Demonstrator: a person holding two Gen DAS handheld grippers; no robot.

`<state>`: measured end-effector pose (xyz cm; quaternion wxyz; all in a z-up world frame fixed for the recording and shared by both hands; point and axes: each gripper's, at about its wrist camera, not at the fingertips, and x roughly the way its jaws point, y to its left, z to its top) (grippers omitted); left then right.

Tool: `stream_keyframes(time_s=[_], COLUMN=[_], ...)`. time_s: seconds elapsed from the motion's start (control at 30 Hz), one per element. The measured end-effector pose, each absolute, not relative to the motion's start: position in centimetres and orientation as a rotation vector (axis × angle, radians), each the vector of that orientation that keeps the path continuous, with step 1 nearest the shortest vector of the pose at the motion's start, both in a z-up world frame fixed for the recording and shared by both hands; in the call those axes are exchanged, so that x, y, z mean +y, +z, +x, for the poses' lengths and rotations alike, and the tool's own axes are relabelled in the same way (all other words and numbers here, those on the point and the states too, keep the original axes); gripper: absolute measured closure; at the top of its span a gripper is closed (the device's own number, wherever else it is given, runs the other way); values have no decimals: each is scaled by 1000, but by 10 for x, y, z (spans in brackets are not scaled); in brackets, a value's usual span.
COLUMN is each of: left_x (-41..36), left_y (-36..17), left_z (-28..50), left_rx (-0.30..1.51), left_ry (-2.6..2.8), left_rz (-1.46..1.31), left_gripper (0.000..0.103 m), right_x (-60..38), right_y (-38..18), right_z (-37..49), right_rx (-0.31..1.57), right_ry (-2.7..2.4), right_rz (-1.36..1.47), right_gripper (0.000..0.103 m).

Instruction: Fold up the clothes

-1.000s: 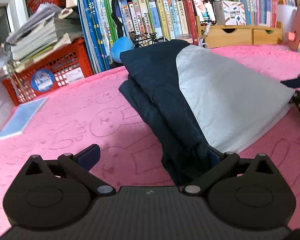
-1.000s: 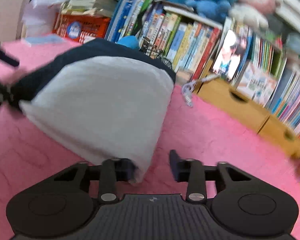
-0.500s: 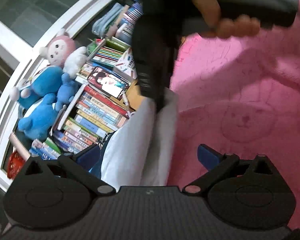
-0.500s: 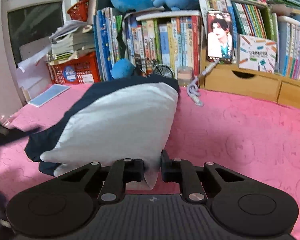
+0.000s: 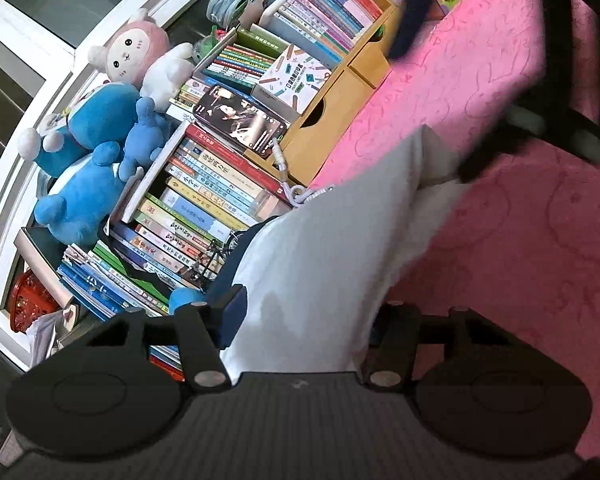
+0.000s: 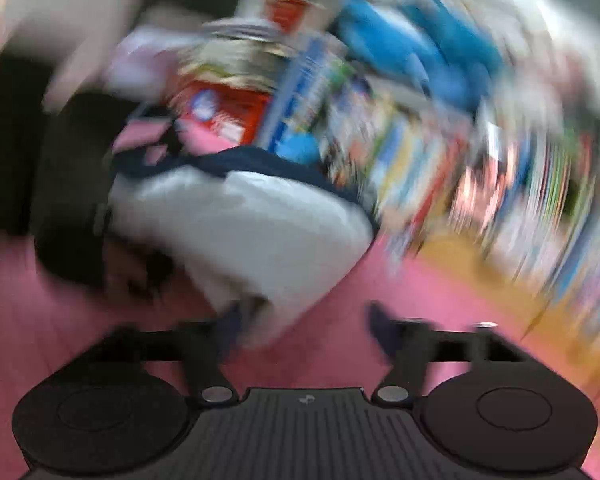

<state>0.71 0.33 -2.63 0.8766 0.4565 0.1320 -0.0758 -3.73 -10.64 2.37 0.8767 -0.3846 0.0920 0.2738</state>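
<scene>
A folded garment, white on the upper side and navy underneath, lies on the pink bunny-print cover. My left gripper is rolled onto its side and its jaws are closing on the thick white fold; the cloth fills the gap from pad to pad. In the heavily blurred right wrist view, my right gripper has its jaws opening wide. The garment's white corner hangs loose beside the left finger, not pinched.
Rows of books, blue and pink plush toys, a phone, a wooden drawer box and a red basket line the far edge. A dark blur crosses the upper right of the left wrist view.
My left gripper's jaws have narrowed onto the white fold. My right gripper has let go of the white corner, spread its jaws and swung away, blurring its view.
</scene>
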Motion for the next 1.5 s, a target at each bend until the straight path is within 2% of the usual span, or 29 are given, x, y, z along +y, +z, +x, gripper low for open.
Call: stream_keyframes(time_s=[0.1,0.27,0.3,0.4,0.47,0.5,0.6,1.5], left_x=[5,9,11,17,21,23,27,57], left_y=[-23,-20,-19,-15,-13,-12,-14,-49], left_z=[8,8,7,9,11,11,10,18], left_rx=[294,317,323,337,343,344,346,431], left_ry=[-183,-205,-208,-218,-224,-226,-232,-167], left_rz=[934,890,878,837,812,804,792,897], left_gripper=[49,50,50,50,50,50,50,46], right_x=[-87,-48,-41,-27,-23,-22,-22,-23], right_y=[3,-21,-25,-29,-29,-28,-24,-17], right_z=[-61,-47,-42,-27,-16,-10,-4,-9], right_rx=[5,-89,-105,-128,-114,-89,-37,42], right_ry=[593,667,670,662,642,630,648,662], right_rz=[-1103,-1285,-1307,-1340,-1343,-1328,-1286,-1285], right_gripper=[15,15,24,33,54,74,81,83])
